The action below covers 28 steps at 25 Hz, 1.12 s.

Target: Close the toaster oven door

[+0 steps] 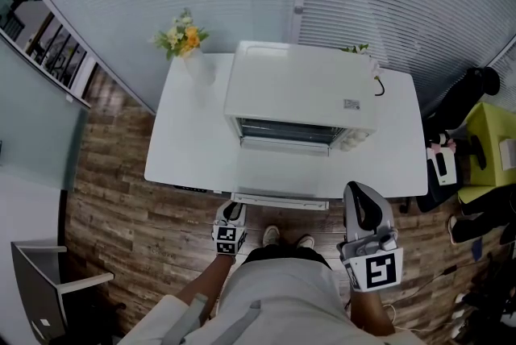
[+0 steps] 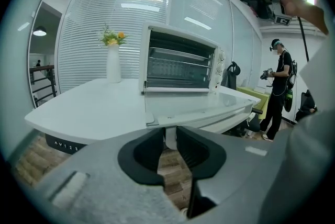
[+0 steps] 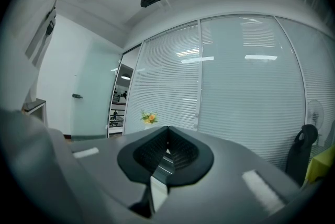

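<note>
The two dark pads (image 2: 142, 150) of the left gripper (image 2: 168, 133) fill the bottom of the left gripper view. They press on a small white piece, one pad on each side. That piece is the handle (image 2: 168, 140) of the door (image 2: 201, 102). The gripper's grey body hides most of the handle there.

In the head view the left gripper (image 1: 233, 211) is at the lower middle. It is tucked under the left end of the handle (image 1: 280, 200), so only its marker cube (image 1: 229, 239) shows well.

The right gripper (image 1: 359, 192) is at the lower right, near the table (image 1: 189, 146) edge and apart from the door (image 1: 282, 164). In its own view the right gripper (image 3: 167, 133) has its jaws shut, tips touching each other.

The door is open and lies flat. Its front edge reaches just past the front of the white table. The toaster oven (image 1: 302, 85) stands in the middle of the frame, at the back of the table.

Inside the oven sits a wire rack (image 2: 178, 68). The rest of the inside is dark and hard to see.

A white vase (image 2: 113, 63) at the upper left holds yellow and white flowers (image 2: 112, 37). From above the vase almost melts into the white table, and only the flowers (image 1: 182, 35) stand out.

At the far right of the left gripper view stands another person (image 2: 280, 87), small and partly cut off.
</note>
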Available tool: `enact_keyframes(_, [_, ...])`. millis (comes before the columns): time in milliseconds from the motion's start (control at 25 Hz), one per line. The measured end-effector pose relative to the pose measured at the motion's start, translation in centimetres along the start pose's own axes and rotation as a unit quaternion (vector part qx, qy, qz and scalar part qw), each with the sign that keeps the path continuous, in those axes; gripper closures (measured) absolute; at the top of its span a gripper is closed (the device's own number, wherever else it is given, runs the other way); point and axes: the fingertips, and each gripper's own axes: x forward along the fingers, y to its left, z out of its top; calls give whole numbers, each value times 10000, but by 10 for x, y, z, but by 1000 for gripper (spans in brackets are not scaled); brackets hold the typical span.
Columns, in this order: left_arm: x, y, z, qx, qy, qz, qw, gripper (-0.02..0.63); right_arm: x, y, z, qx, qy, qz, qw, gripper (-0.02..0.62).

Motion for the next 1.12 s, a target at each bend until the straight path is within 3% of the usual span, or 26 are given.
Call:
enact_keyframes(360, [-6,0,13,-44,-84,22,10000,526,2,0,1,15,-21,-18,10000,591])
enact_keyframes(1120, [-26,-1,64,-189,-685,107,9974,525,1,-1,4,19,-64,-43,10000,591])
